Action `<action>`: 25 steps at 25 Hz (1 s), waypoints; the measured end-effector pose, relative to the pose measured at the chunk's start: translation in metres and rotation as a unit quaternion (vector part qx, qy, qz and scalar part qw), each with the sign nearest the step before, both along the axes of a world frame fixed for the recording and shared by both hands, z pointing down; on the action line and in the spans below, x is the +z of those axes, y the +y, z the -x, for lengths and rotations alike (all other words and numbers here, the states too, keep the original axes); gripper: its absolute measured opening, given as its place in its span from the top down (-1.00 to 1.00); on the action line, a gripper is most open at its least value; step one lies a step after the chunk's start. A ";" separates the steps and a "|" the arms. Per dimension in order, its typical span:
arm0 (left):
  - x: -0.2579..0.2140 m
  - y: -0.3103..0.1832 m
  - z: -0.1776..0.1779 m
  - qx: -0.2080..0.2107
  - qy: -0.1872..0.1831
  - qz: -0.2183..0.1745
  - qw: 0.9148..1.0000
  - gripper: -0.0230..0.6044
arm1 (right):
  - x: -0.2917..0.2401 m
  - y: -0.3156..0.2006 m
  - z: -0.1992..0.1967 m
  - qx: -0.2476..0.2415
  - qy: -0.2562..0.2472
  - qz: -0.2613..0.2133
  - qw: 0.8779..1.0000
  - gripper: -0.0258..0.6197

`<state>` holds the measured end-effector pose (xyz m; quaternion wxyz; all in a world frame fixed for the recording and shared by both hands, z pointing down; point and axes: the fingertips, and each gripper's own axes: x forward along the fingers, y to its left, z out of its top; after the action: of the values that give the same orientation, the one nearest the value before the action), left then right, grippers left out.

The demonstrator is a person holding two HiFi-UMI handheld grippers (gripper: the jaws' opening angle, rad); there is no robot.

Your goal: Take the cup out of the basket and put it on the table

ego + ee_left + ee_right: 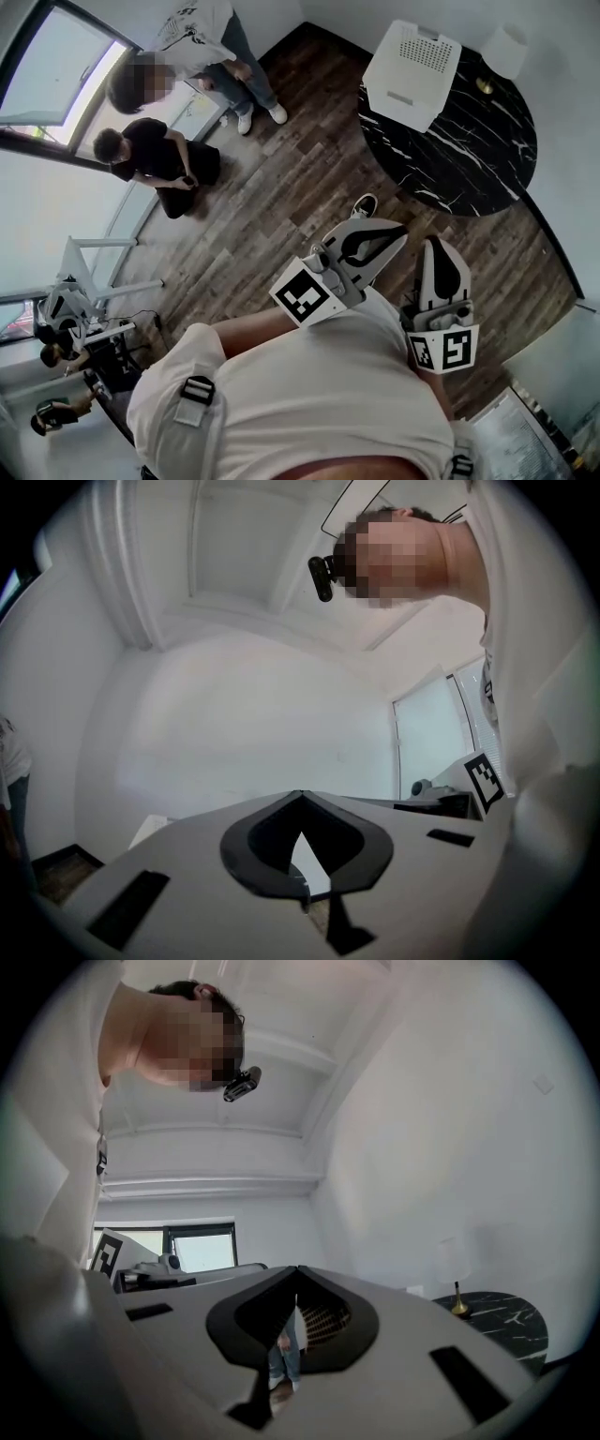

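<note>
Black marble table (478,141), wooden plank floor (281,197)

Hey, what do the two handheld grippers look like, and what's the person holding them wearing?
The left gripper and the right gripper both have broad white plastic fingers lined in black around a teardrop-shaped gap. Each carries a white cube with black square markers. No cables show. The person wears a white T-shirt with a black strap buckle.
</note>
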<state>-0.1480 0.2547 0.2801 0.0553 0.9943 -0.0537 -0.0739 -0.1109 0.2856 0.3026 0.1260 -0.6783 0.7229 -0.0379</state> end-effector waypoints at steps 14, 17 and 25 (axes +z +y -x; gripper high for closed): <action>-0.013 -0.211 -0.068 0.007 0.003 0.002 1.000 0.91 | -0.009 -0.214 -0.068 -0.001 0.011 0.011 1.000 0.89; -0.010 -0.258 -0.088 0.022 -0.003 0.010 1.000 0.91 | -0.007 -0.257 -0.087 0.016 0.015 0.021 1.000 0.89; 0.009 -0.326 -0.132 0.052 -0.011 0.036 0.998 0.91 | 0.011 -0.308 -0.130 0.065 0.027 0.062 0.996 0.89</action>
<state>-0.0162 -0.0712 0.2887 0.0942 0.9939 -0.0055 -0.0579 0.0193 -0.0221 0.3137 0.0666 -0.7312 0.6766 -0.0557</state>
